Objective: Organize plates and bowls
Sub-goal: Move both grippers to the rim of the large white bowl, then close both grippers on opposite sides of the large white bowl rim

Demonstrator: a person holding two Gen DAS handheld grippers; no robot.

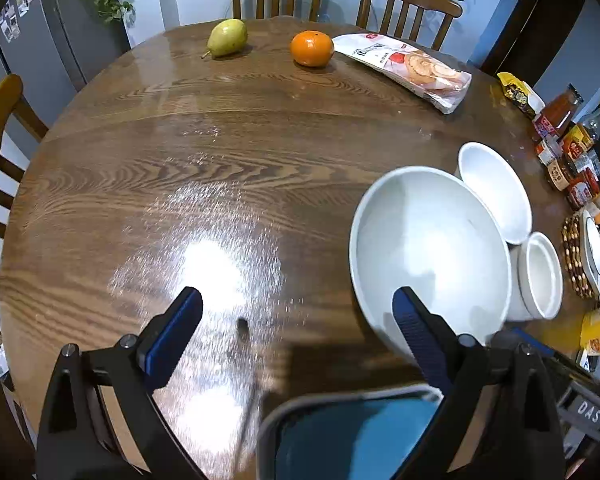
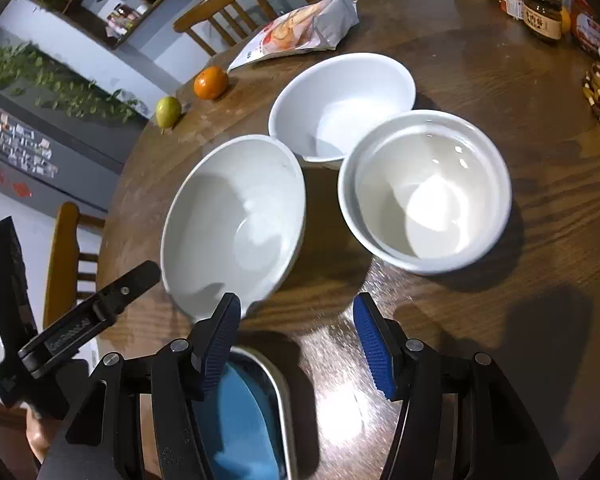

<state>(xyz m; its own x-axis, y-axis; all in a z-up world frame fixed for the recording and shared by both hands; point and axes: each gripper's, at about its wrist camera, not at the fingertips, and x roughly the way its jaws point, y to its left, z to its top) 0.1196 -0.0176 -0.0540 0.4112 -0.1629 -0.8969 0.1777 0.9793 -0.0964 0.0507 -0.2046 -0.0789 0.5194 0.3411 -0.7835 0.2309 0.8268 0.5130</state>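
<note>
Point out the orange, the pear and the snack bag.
orange (image 1: 312, 48), left wrist view, middle of its skin.
pear (image 1: 228, 37), left wrist view, middle of its body.
snack bag (image 2: 300, 32), right wrist view, printed front face.

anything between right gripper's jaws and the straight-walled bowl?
No, only bare table between the right gripper and the straight-walled bowl, per the right wrist view.

The left tool (image 1: 296, 318) points steeply down, its blue pads (image 1: 172, 334) spread wide with nothing between them. The right tool (image 2: 296, 340) also tilts downward, its jaws about half apart and empty; its blue pads (image 2: 220, 344) grip nothing. In the right wrist view the left tool (image 2: 80, 320) shows at the lower left, with part of a hand (image 2: 38, 436) beneath it.
</note>
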